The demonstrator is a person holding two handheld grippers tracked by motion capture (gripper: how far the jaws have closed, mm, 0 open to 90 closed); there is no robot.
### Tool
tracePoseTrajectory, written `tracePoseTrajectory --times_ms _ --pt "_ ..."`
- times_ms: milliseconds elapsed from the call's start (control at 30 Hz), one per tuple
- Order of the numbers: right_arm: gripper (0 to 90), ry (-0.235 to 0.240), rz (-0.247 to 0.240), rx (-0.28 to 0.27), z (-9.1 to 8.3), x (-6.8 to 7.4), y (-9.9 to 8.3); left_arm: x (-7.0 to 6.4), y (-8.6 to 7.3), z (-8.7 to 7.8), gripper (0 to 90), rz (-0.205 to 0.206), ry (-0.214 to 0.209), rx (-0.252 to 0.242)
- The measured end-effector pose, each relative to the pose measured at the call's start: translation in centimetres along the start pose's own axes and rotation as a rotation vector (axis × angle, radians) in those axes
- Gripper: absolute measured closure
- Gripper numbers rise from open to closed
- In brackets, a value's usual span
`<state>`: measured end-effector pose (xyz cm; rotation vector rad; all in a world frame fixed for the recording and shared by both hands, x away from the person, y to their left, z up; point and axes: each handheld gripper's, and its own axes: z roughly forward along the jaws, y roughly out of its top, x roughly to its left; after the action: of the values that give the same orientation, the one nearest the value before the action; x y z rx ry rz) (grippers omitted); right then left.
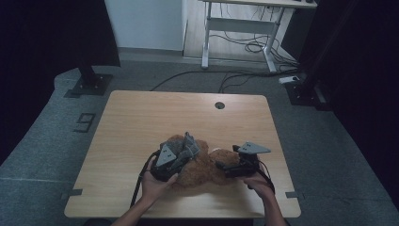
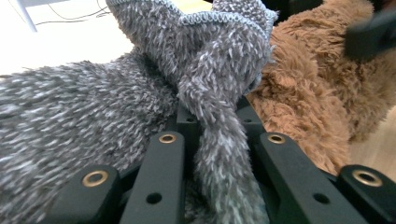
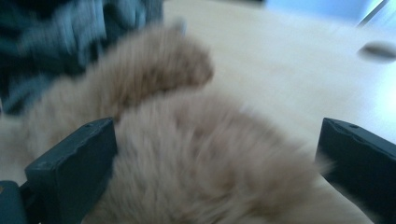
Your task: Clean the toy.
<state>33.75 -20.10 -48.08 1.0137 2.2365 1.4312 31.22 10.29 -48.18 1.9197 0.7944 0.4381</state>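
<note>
Two claws: left claw (image 2: 212,154) pinches grey cloth (image 2: 205,60), right claw (image 3: 215,154) straddles brown cloth (image 3: 196,154)

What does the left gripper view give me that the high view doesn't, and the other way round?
Left gripper view alone: a fold of the grey fuzzy cloth pinched between the left gripper's black jaws, with its stitched edge visible.

High view alone: the whole wooden table, the person's hands, the right gripper at the brown toy's right side, and the floor and cables beyond.

Both: grey cloth lying against the brown plush toy on the table.
</note>
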Motion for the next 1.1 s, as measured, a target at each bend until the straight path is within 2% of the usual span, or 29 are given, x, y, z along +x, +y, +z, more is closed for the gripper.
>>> tracePoseTrajectory --times_ms 67,167,267,333,433,567,667,800,933,967,1067,1100 --pt "0.0 0.017 -0.004 0.064 0.6 0.4 -0.8 -0.1 -0.2 -0.3 77.7 -0.001 -0.014 -0.001" --pt "3.7 0.006 -0.019 0.106 1.1 1.0 -2.2 -0.3 -0.4 -0.6 77.6 -0.003 -0.035 -0.002" --pt "13.1 -0.006 -0.022 0.092 0.8 1.4 -2.9 -0.7 -0.5 -0.9 77.5 0.003 -0.044 -0.005" --pt "21.5 -0.031 -0.061 0.084 0.6 1.8 -3.3 -0.8 -0.6 -1.0 77.5 0.005 -0.046 -0.010" --pt "32.1 -0.075 -0.110 0.053 0.6 2.3 -3.4 -0.8 -0.5 -1.1 77.5 0.005 -0.041 -0.019" --pt "41.8 -0.153 -0.148 -0.001 1.2 2.8 -3.0 0.0 0.7 -0.8 77.6 -0.009 -0.033 -0.016" --pt "44.3 -0.198 -0.163 -0.040 1.9 2.6 -2.5 1.3 2.0 0.1 77.6 -0.019 -0.012 -0.011" --pt "44.4 -0.304 -0.189 -0.105 3.3 1.7 -1.4 2.9 3.6 1.4 77.6 -0.036 0.014 -0.019" --pt "43.4 -0.385 -0.216 -0.159 4.3 0.7 -0.9 3.5 4.7 2.4 77.6 -0.039 0.022 -0.012" --pt "42.2 -0.389 -0.213 -0.163 4.3 0.4 -0.9 3.4 4.6 2.5 77.6 -0.035 0.020 -0.006" --pt "38.6 -0.364 -0.215 -0.157 4.1 0.1 -1.4 3.0 3.7 2.7 77.5 -0.028 0.004 0.016" --pt "36.6 -0.343 -0.214 -0.154 3.8 0.1 -1.7 2.8 3.4 2.7 77.4 -0.032 -0.003 0.016"
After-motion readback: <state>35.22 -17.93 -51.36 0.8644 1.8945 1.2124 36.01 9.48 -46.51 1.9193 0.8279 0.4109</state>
